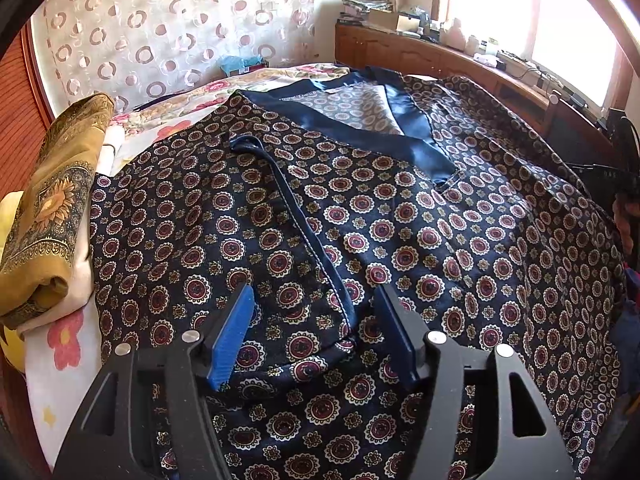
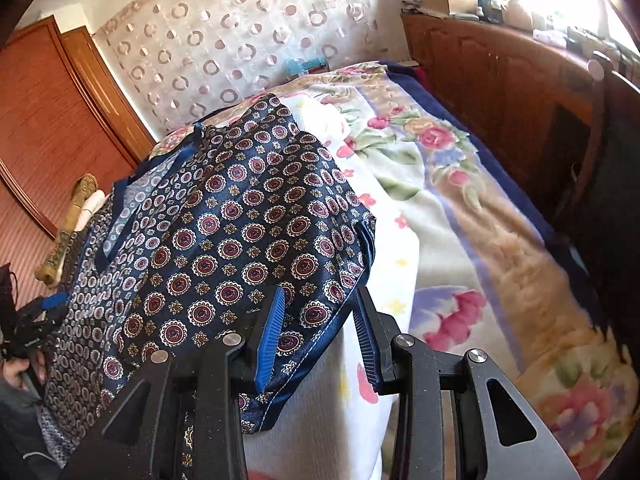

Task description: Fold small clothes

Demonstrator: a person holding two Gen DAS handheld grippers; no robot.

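Note:
A dark navy satin garment [image 1: 400, 216] printed with red and cream medallions lies spread over the bed, its plain blue collar [image 1: 360, 136] toward the far side. A folded sleeve with a stitched blue hem [image 1: 304, 232] lies on top. My left gripper [image 1: 312, 290] hovers open over that hem's near end, pads apart from the cloth. In the right wrist view the garment's folded edge [image 2: 248, 216] lies on the bed, and a corner of it sits loosely between the fingers of my open right gripper [image 2: 320, 290]. The left gripper [image 2: 44, 308] shows at the far left, held by a hand.
A floral blanket [image 2: 460, 208] covers the bed. A folded mustard cloth [image 1: 52, 208] lies at the left edge. A circle-patterned curtain [image 1: 160, 32] hangs behind. Wooden cabinets [image 2: 500, 80] with clutter run along the right under a bright window [image 1: 540, 12].

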